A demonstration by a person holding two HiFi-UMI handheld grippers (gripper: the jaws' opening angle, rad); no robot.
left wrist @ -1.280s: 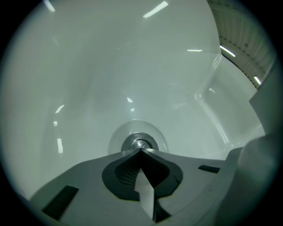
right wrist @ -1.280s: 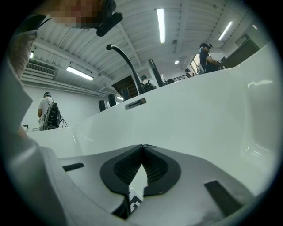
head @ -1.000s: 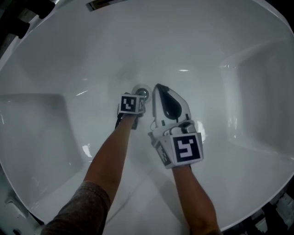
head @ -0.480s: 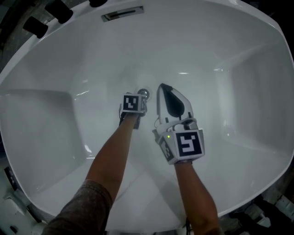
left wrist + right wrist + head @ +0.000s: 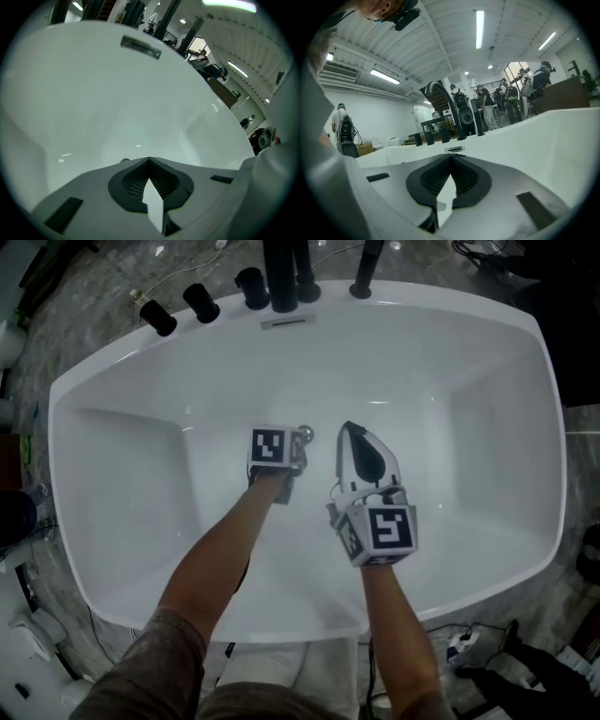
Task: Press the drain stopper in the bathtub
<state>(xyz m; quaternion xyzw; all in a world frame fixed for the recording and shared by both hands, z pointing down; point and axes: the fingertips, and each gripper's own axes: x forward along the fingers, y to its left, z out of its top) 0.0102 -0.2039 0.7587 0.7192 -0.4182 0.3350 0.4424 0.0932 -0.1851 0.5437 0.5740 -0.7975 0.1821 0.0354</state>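
The chrome drain stopper (image 5: 304, 435) sits in the floor of the white bathtub (image 5: 122, 474). My left gripper (image 5: 291, 444) hangs just left of it, mostly hidden under its marker cube, jaws shut on nothing. In the left gripper view only a sliver of the stopper (image 5: 124, 160) peeks over the closed jaws of the left gripper (image 5: 149, 160). My right gripper (image 5: 350, 430) is to the right of the stopper, apart from it, also shut and empty. In its own view the right gripper (image 5: 451, 156) points at the tub's far wall.
An overflow plate (image 5: 288, 322) is set in the far wall, also seen as the plate (image 5: 140, 47) and the plate (image 5: 454, 149). A black faucet (image 5: 281, 277) and knobs (image 5: 202, 302) stand on the rim. Cables and gear lie on the floor around the tub.
The head view has pulled back, so the whole tub and its faucet show. Both grippers stay beside the drain; the right one sits slightly farther right of it.
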